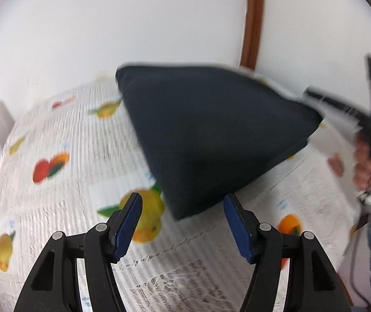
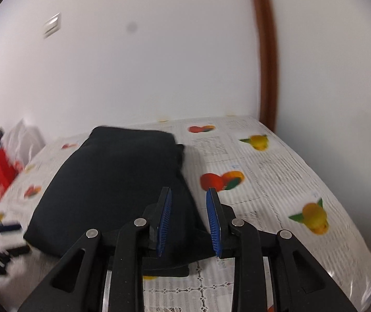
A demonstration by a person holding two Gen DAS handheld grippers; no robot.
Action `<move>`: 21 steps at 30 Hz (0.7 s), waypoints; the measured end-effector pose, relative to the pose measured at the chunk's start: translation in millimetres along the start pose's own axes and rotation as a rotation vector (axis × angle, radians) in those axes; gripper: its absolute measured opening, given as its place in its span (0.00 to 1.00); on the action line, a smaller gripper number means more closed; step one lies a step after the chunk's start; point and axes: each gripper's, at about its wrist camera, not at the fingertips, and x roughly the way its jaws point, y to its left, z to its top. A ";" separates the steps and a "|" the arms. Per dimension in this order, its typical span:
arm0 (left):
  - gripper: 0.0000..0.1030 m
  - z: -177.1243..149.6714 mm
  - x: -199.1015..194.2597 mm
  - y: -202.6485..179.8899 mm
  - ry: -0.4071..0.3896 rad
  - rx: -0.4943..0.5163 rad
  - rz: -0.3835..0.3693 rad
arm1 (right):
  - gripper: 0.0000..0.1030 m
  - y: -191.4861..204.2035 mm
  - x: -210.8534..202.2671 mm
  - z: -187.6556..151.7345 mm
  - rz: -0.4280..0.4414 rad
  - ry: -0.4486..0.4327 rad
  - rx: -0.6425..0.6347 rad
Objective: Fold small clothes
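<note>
Blue-padded left tongs (image 1: pixel 183 223) stand apart, empty, just short of the near corner of the folded dark garment (image 1: pixel 211 140). Right tongs (image 2: pixel 189 218) are also apart, straddling its near right edge without gripping. It lies on the fruit-print surface (image 2: pixel 276 171), long axis running away toward the wall. Folding looks nearly finished; next probably comes a final fold or squaring.

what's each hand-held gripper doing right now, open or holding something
Left hand-held gripper: open, holding nothing, just short of the dark folded garment.
Right hand-held gripper: open, the garment's edge between its fingers, not clamped.
</note>
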 end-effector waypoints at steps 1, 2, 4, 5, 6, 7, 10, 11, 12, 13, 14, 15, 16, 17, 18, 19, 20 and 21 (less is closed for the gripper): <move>0.61 6.6 -6.3 -0.9 -0.023 0.002 0.020 | 0.27 1.7 3.7 -2.7 0.000 0.014 -0.013; 0.61 13.9 -8.9 0.3 -0.044 0.001 0.045 | 0.27 2.0 12.2 -9.6 -0.014 0.052 -0.022; 0.61 24.0 -7.5 4.7 -0.050 -0.014 0.072 | 0.26 -1.0 25.2 -21.1 -0.043 0.116 -0.014; 0.61 29.1 -1.5 9.6 -0.038 -0.028 0.070 | 0.26 -5.8 30.5 -30.6 -0.037 0.153 0.008; 0.61 33.7 10.4 17.5 -0.028 -0.037 0.065 | 0.26 -7.9 31.0 -35.5 -0.025 0.170 0.021; 0.61 35.1 19.6 21.6 -0.013 -0.043 0.068 | 0.26 -8.6 27.8 -38.2 -0.015 0.176 0.022; 0.63 32.1 55.0 32.1 0.067 -0.063 0.075 | 0.26 -8.4 17.4 -35.0 -0.018 0.178 -0.008; 0.64 28.7 61.8 31.1 0.080 -0.072 0.061 | 0.27 -9.3 12.7 -28.7 -0.014 0.167 -0.012; 0.64 27.1 63.0 31.9 0.078 -0.075 0.050 | 0.28 -10.2 11.1 -24.3 -0.007 0.158 -0.011; 0.64 28.1 62.5 33.1 0.079 -0.067 0.052 | 0.31 -10.7 10.4 -18.1 0.005 0.148 -0.010; 0.63 30.0 59.8 33.2 0.084 -0.058 0.054 | 0.35 -10.3 12.3 -10.2 0.018 0.143 -0.007; 0.63 32.2 55.9 31.8 0.082 -0.054 0.052 | 0.37 -9.1 15.8 -2.5 0.027 0.141 -0.003; 0.63 35.6 51.0 33.4 0.070 -0.054 0.046 | 0.38 -6.9 21.7 5.6 0.039 0.141 0.003; 0.63 38.4 48.1 34.6 0.059 -0.053 0.046 | 0.39 -3.9 30.7 14.2 0.055 0.146 0.010; 0.63 43.2 44.2 37.5 0.048 -0.049 0.058 | 0.39 -1.6 40.8 22.4 0.066 0.155 0.013; 0.63 45.1 41.9 38.2 0.041 -0.048 0.066 | 0.40 0.6 51.5 30.3 0.079 0.164 0.018; 0.63 47.7 39.6 40.4 0.034 -0.052 0.070 | 0.40 2.2 64.5 38.1 0.094 0.180 0.029; 0.63 51.5 40.9 45.2 0.033 -0.063 0.068 | 0.40 3.3 77.1 44.4 0.100 0.202 0.045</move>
